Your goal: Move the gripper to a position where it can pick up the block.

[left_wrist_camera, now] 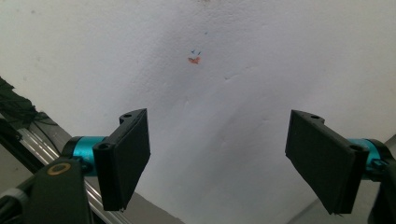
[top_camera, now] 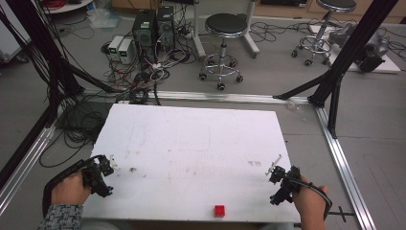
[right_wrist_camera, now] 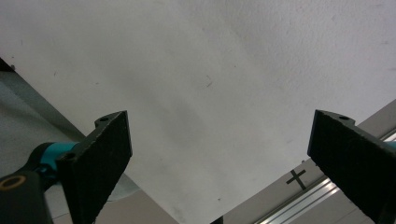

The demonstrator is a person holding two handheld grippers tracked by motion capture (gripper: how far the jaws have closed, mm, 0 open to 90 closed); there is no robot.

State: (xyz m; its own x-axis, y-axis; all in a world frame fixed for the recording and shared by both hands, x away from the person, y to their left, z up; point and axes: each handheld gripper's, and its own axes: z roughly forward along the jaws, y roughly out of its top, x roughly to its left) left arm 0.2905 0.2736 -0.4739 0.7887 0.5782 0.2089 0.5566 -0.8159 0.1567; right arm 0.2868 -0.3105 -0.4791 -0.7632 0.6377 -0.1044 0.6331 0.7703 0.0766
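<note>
Big white foam-looking board [top_camera: 191, 143] laid flat as the work surface, matte, scuffed and faintly dented, probably so small bits stand out against it. Then the left gripper [top_camera: 106, 168] and right gripper [top_camera: 276, 173] parked at opposite near corners, each with flat black textured jaws spread wide and pinching nothing, looks like a ready pose. Tiny red cube [top_camera: 219, 210], glossy and boxy, sat alone by the near edge between them, closer to the right one
</note>
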